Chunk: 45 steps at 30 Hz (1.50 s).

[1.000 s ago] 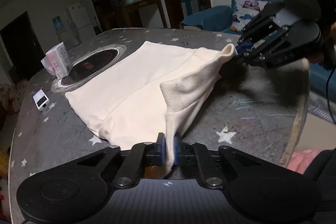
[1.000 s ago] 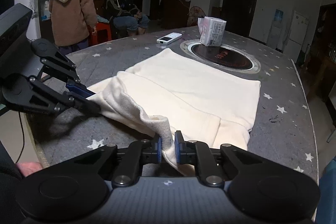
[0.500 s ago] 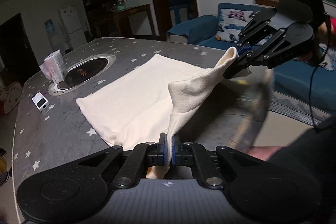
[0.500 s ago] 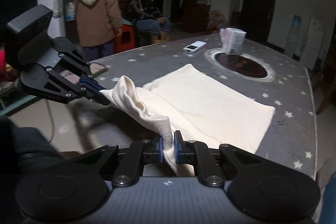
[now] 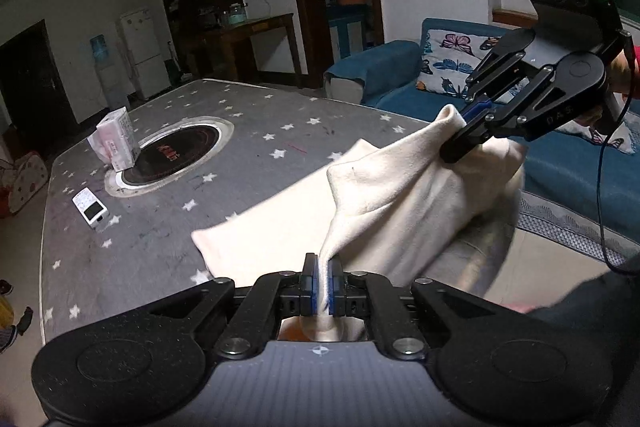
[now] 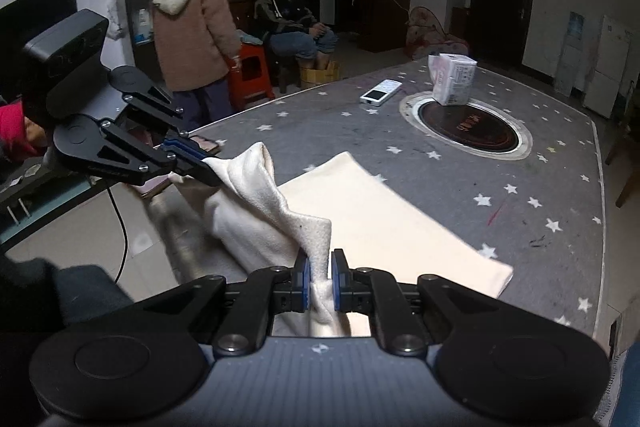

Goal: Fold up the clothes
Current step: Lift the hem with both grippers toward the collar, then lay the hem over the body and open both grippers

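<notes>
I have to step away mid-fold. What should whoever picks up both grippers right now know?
Left gripper: shut on one corner of the cream garment.
Right gripper: shut on the other near corner.
The near edge is lifted between them at the table edge; the far part lies flat on the table.
Near the hotplate: tissue pack and remote.
Done: both corners gripped and raised.
Left: probably carry the edge over the flat part, lay it down, release.

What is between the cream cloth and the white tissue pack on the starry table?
Only bare grey star-patterned table and part of the round black inset ring separate the cream cloth from the white tissue pack, as the left wrist view shows.
</notes>
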Motion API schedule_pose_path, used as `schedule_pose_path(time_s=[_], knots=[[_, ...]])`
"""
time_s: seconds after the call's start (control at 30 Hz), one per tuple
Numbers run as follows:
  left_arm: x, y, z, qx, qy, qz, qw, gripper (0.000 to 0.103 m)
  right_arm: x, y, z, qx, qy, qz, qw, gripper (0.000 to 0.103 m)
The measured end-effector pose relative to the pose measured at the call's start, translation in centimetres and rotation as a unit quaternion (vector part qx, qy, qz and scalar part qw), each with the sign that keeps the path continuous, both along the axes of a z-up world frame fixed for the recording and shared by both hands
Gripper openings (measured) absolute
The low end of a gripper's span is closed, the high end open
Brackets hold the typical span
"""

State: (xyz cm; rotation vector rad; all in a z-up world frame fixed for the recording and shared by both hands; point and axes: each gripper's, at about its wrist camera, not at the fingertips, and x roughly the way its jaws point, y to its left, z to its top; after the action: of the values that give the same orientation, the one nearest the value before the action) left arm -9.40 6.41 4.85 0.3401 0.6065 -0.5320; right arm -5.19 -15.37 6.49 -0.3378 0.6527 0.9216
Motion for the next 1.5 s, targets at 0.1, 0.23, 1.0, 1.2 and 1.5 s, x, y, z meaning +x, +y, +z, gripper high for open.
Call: schedule_pose_path(time_s=[0.1,0.23,1.0,1.2,1.5], knots=[[2.7,-0.1,0.1,0.011,-0.006,0.004,0.9999,0.005,2.5,0.3,0.1,-0.001,0.003,-0.006,1.000,0.009],[7.0,-0.2,-0.4,0.016,-0.002,0.020,0.9997,0.005,6.5,0.9,-0.3,-0.009,0.006,-0.023,1.000,0.009],[15.0,-1.4,-5.8,0.008,-0.014,0.162,0.9866,0.020,15.1,0.7,-8.7,0.045,0.022,-0.227,0.973,0.028],[15.0,-2.2,-5.2,-0.035,0.013,0.123,0.9917,0.018,14.0,3.4,-8.4,0.038,0.025,-0.169,0.985,0.022],[17.5,-3.2,-8.0,-0.033,0.050,0.132,0.9894,0.019,15.3,4.6,-10.1,0.029,0.037,-0.183,0.982,0.022]])
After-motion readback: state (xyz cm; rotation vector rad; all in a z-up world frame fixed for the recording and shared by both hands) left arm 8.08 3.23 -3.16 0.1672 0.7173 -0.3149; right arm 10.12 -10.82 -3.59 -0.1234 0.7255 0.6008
